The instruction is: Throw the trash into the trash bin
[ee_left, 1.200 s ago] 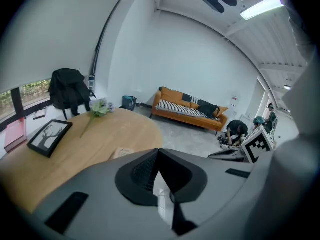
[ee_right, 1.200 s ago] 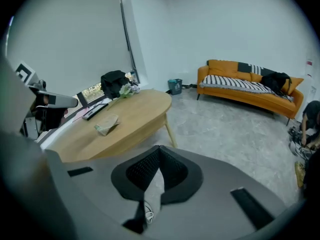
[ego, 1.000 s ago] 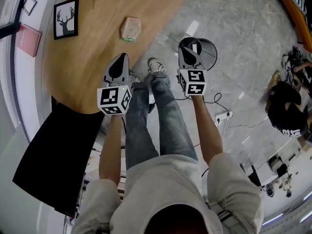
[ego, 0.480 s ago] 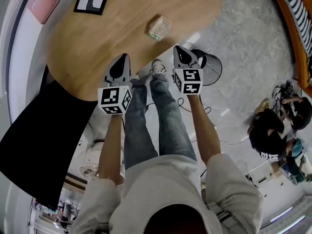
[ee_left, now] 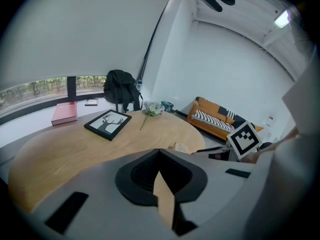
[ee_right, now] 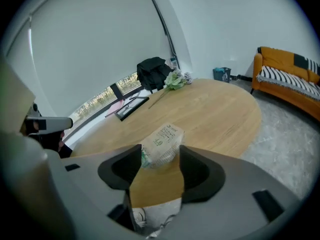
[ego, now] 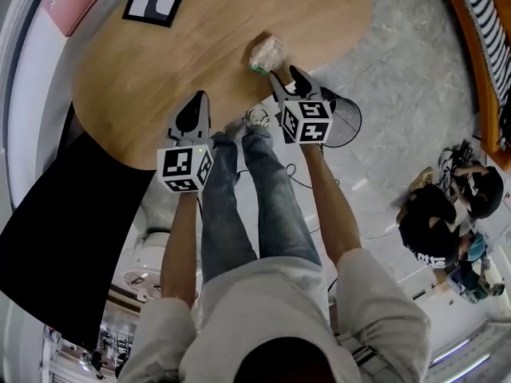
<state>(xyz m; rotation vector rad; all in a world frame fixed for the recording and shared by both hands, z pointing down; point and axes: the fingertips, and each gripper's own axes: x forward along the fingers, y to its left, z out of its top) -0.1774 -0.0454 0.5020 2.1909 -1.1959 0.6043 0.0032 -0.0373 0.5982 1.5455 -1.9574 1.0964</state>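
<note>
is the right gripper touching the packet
Cannot tell. The right gripper has just been opening its jaws; its view shows the packet between them, no plain gap or contact.

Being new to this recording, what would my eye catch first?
A clear packet lies near the edge of the wooden table, between the tips of the right gripper, whose jaws have just been opening and do not press it. A black wire bin stands on the floor beside the table.

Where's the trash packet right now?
Head view, upper middle: the trash packet lies on the wooden table near its edge, at the tips of the right gripper, whose jaws have just been opening and do not press it.
</note>
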